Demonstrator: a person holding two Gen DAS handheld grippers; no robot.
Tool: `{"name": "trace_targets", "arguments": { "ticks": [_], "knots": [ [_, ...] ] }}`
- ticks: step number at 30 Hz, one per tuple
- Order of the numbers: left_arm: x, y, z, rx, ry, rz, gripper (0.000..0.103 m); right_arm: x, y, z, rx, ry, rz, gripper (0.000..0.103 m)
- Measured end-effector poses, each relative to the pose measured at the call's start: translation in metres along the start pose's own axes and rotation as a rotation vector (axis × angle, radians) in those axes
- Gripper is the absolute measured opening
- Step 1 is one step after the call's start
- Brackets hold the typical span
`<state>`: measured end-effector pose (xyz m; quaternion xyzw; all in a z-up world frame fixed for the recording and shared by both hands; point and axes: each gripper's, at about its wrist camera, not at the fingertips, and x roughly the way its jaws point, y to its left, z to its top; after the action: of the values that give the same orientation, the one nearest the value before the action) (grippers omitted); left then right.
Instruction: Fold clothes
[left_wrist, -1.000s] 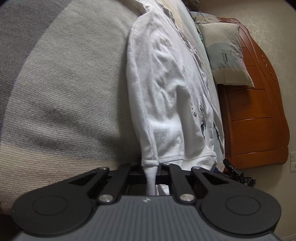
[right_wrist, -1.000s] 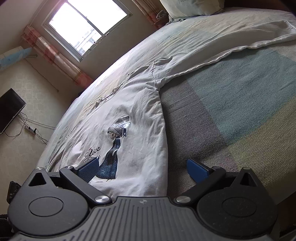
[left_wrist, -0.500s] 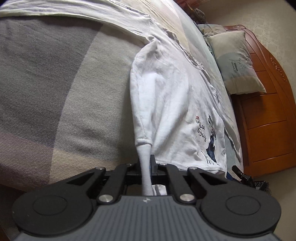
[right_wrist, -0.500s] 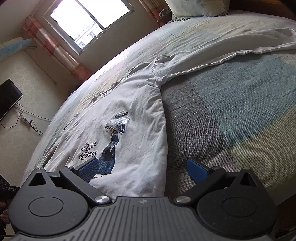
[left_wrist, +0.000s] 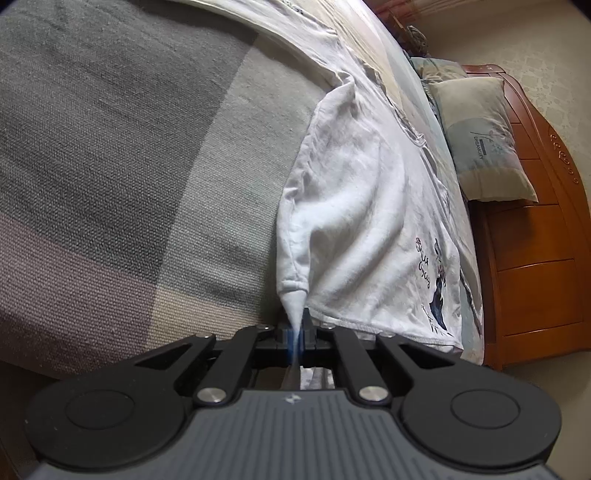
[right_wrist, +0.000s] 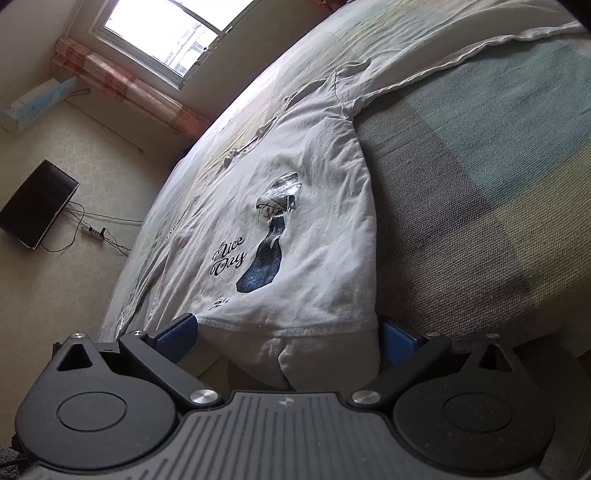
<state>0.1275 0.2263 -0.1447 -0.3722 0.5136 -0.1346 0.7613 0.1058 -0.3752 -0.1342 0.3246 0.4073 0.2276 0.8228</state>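
Lying lengthwise along bed (right_wrist: 480, 155): white T-shirt (right_wrist: 295, 240), hem nearest.

The T-shirt (right_wrist: 295, 236) is white with a dark blue print, the blanket (left_wrist: 122, 155) has grey and beige blocks.

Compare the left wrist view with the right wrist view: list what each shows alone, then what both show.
Left wrist only: the left gripper shut on a corner of the white T-shirt, a pillow and the wooden headboard.
Right wrist only: the right gripper open at the shirt's hem, a window and a dark screen.
Both: the T-shirt on the striped blanket.
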Motion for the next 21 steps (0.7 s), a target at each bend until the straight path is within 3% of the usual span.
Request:
{"name": "trace_targets", "arguments": {
  "ticks": [2,5,7,11,13,15,18,19,21],
  "knots": [
    [0.0,0.0,0.001,0.002,0.001,-0.002,0.005,-0.001,0.002,-0.003,-0.009,0.005,0.004,0.103],
    [-0.002,-0.007,0.001,0.045,-0.004,0.031,0.006,-0.007,0.018,-0.002,-0.068,-0.026,-0.111,0.103],
    [-0.008,-0.023,0.0,0.139,-0.02,0.109,0.008,-0.01,0.039,-0.003,-0.195,-0.037,-0.177,0.103],
    [-0.028,-0.072,-0.009,0.437,-0.112,0.329,0.035,0.001,0.09,-0.015,-0.523,-0.009,-0.285,0.103],
    [-0.036,-0.1,-0.02,0.581,-0.152,0.361,0.041,0.008,0.111,-0.026,-0.66,0.009,-0.291,0.103],
    [-0.035,-0.127,-0.034,0.696,-0.147,0.319,0.05,0.016,0.13,-0.035,-0.768,0.036,-0.25,0.103],
    [-0.018,-0.159,-0.055,0.814,-0.056,0.19,0.066,0.028,0.145,-0.041,-0.791,0.129,-0.057,0.102],
    [-0.007,-0.166,-0.06,0.83,-0.008,0.137,0.067,0.037,0.149,-0.044,-0.794,0.164,-0.012,0.101],
    [0.019,-0.175,-0.072,0.858,0.086,0.042,0.067,0.05,0.148,-0.043,-0.801,0.182,-0.028,0.1]
  ]
}}
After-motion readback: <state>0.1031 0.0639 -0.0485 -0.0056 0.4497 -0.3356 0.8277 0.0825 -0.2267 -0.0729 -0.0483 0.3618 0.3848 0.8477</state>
